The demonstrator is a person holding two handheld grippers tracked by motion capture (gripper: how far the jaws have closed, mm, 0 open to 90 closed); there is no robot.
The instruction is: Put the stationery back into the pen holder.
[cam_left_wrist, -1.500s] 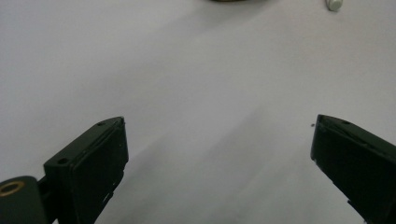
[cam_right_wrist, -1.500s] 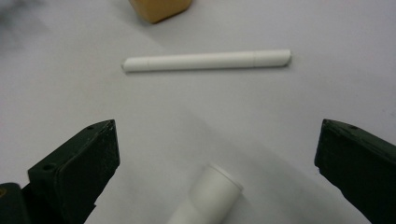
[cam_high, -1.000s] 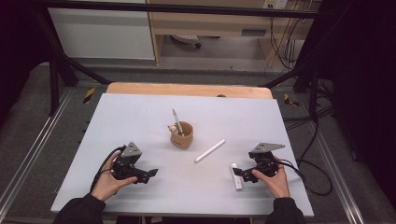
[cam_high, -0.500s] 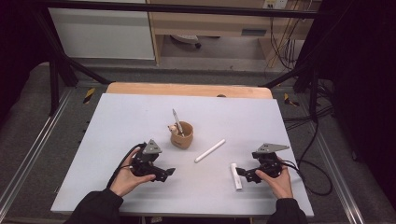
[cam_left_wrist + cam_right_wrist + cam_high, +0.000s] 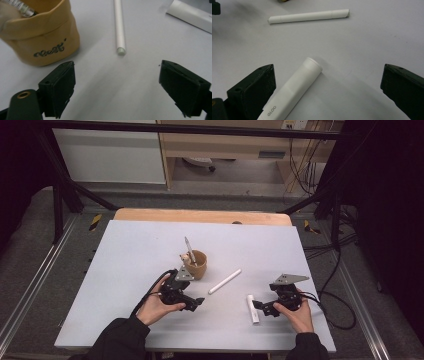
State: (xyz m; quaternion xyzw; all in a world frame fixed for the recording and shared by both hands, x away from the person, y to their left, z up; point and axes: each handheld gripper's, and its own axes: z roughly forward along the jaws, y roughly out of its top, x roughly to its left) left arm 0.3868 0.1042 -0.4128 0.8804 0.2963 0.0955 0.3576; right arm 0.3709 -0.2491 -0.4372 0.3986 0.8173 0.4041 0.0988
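1. White stick (image 5: 119, 27), the slim rod lying flat on the grey table (image 5: 125, 260), sits just ahead of the left gripper (image 5: 117, 87), whose jaws stand wide with nothing between them and have just been closing a little.
2. It looks light, stiff and smooth, likely to roll; mid-length seems the safest place to pinch it.
3. Beside it stands the tan cup (image 5: 196, 264) with a pen (image 5: 188, 246) leaning inside.
4. Right gripper (image 5: 328, 92) rests with jaws spread; the glue tube (image 5: 292, 91) lies between them, close to one jaw, not pinched.
5. Left gripper view reveals script lettering on the cup; the right gripper view reads "GLOO" on the tube; the high view gives the overall layout.
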